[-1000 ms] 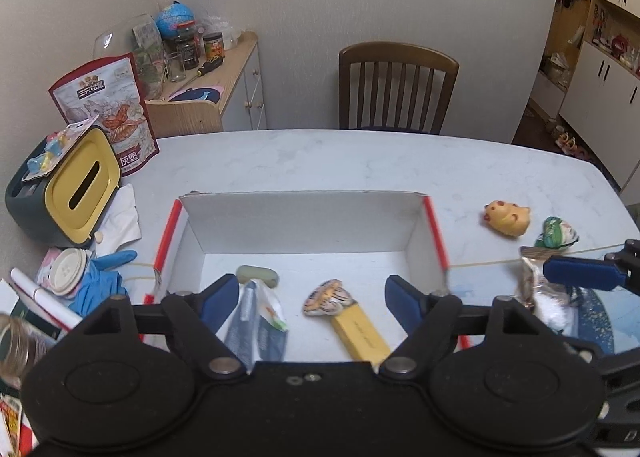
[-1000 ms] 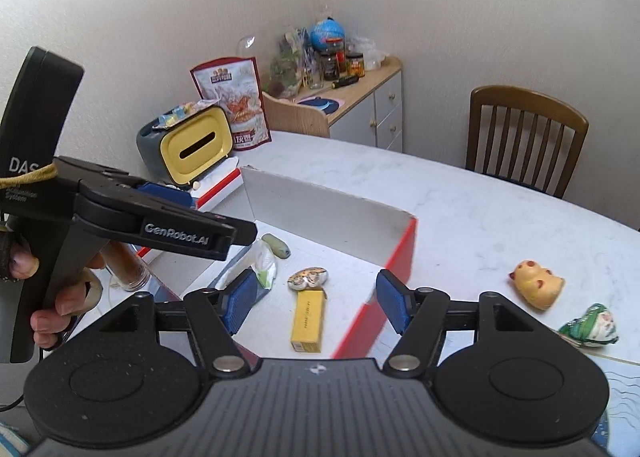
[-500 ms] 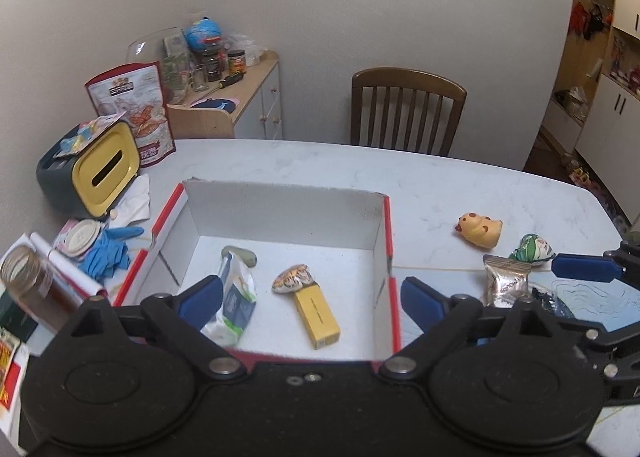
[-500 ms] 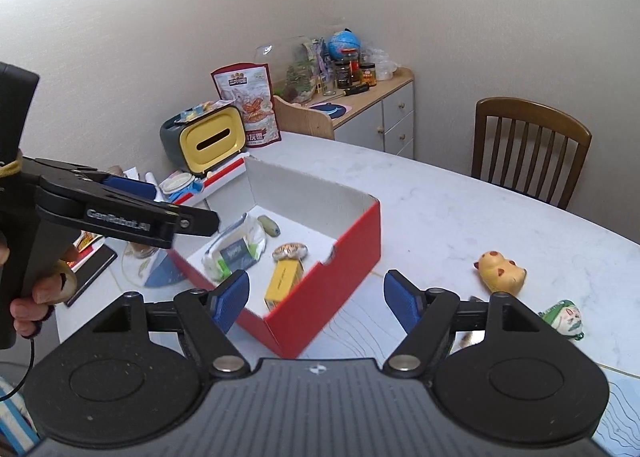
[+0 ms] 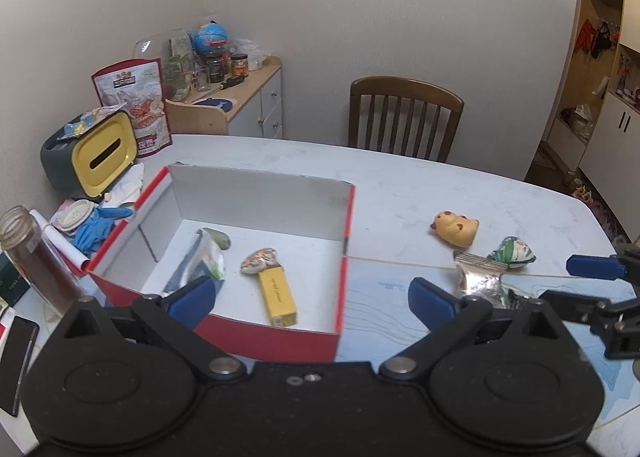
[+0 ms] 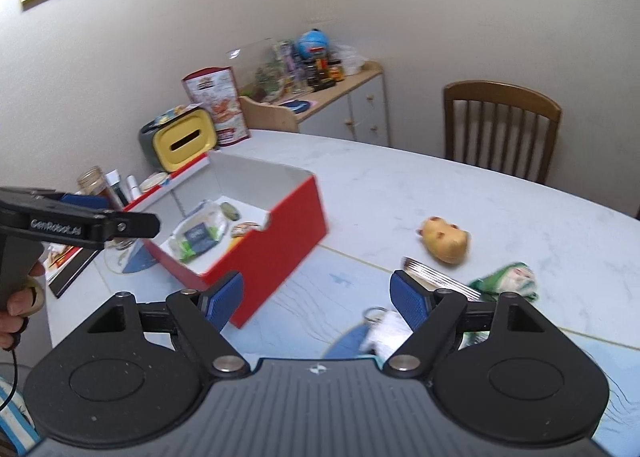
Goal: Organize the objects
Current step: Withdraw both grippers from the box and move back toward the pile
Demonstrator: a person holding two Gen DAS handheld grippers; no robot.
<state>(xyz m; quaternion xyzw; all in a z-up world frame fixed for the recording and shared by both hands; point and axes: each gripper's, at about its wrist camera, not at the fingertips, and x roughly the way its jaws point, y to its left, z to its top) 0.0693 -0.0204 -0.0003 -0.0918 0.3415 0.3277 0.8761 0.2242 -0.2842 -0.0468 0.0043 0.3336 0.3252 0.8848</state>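
Both tongs had pulled back from the red box (image 5: 280, 333) since the earlier frames. Left tongs (image 5: 312, 299) and right tongs (image 6: 316, 299) were spread wide, pinching nothing. Inside the box lay a yellow pack (image 5: 277, 297), a shell (image 5: 259, 260) and a bag (image 6: 198, 235). On the table (image 5: 400, 185), right of the box, were a silver packet (image 5: 478, 277), a yellow toy (image 6: 444, 243) and a green toy (image 5: 514, 251).

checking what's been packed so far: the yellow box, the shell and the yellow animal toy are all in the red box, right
Not quite. The yellow box and the shell are in the red box, but the yellow animal toy lies outside it on the table, to the box's right. The left wrist view shows this.
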